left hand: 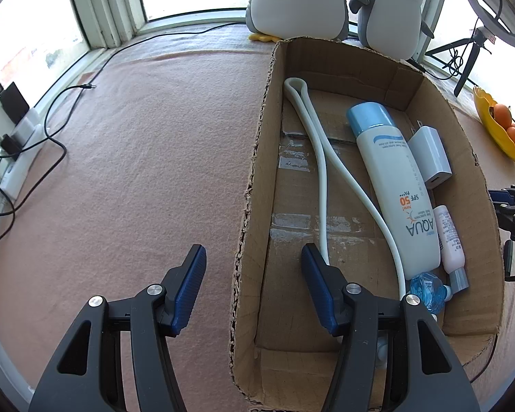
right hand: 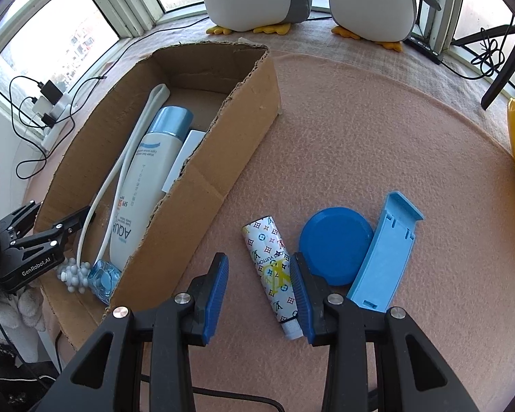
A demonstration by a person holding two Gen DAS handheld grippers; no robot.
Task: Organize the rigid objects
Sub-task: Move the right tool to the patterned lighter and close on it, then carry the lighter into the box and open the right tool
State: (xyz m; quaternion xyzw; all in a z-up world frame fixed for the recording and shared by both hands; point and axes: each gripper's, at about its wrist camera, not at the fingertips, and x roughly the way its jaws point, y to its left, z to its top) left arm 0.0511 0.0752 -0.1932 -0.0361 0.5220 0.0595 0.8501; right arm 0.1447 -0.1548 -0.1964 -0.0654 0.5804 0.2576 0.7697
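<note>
Right wrist view: the right gripper (right hand: pixel 259 292) was seen with jaws apart, nothing clamped; the patterned tube (right hand: pixel 274 271) lay on the pink cloth (right hand: pixel 377 137) between them, close against the pad at 3 o'clock, contact not resolvable. Just beyond, toward 1 o'clock, a blue round lid (right hand: pixel 334 245) and a light-blue plastic holder (right hand: pixel 384 254) were noted, touching each other, both outside the cardboard box (right hand: pixel 202 178). These three items were judged still to be packed.

Left wrist view: the left gripper (left hand: pixel 252 288) was held with jaws parted, astride the box's near-left wall, nothing visibly gripped. Inside the box, from near to far, were recorded a clear blue faceted piece (left hand: pixel 427 290), a small white tube (left hand: pixel 449 240), the sunscreen bottle (left hand: pixel 391 178), a white looped massager (left hand: pixel 322 158) and a white charger (left hand: pixel 429 158). Roughly five items were thus counted as stowed. Two plush penguins (left hand: pixel 302 0) stood at 12 o'clock, outside the box.
</note>
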